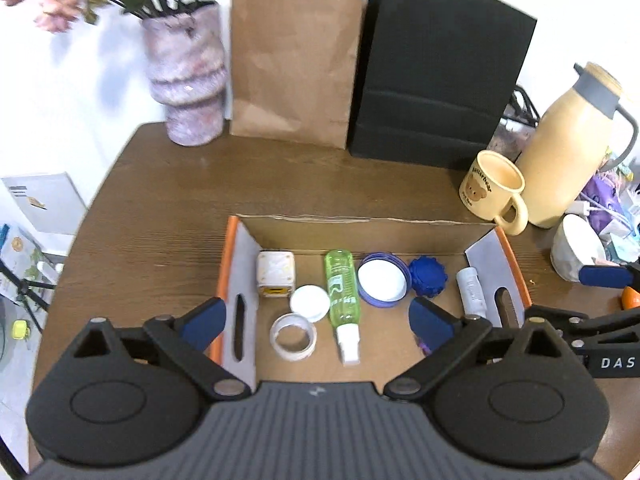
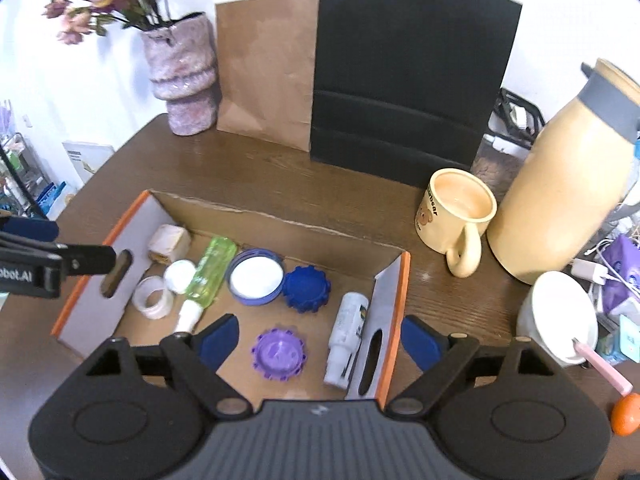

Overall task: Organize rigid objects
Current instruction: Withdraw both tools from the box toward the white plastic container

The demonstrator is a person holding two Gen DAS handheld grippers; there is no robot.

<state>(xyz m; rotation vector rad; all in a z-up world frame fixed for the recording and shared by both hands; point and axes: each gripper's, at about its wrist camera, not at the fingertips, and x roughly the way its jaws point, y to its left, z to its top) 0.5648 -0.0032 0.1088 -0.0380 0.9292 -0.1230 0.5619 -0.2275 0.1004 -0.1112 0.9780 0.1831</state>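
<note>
An open cardboard box [image 1: 360, 228] [image 2: 280, 220] holds several small items: a green spray bottle [image 1: 342, 288] [image 2: 210, 270], a white cube [image 1: 276, 274], a tape roll [image 1: 293, 336] [image 2: 153, 297], a white lid [image 1: 309, 303], a blue-rimmed lid [image 1: 382, 284] [image 2: 256, 276], a dark blue cap [image 1: 427, 276] [image 2: 306, 288], a purple cap [image 2: 279, 354] and a white bottle [image 1: 472, 290] [image 2: 346, 336]. My left gripper [image 1: 316, 320] hangs open and empty above the box's near side. My right gripper [image 2: 320, 338] is open and empty above the box's right end.
A yellow bear mug [image 1: 494, 190] [image 2: 458, 220], a cream thermos jug [image 1: 568, 148] [image 2: 568, 184] and a white bowl [image 2: 558, 316] stand right of the box. A brown bag [image 1: 294, 68], a black bag [image 1: 436, 80] and a flower vase [image 1: 186, 76] line the wall.
</note>
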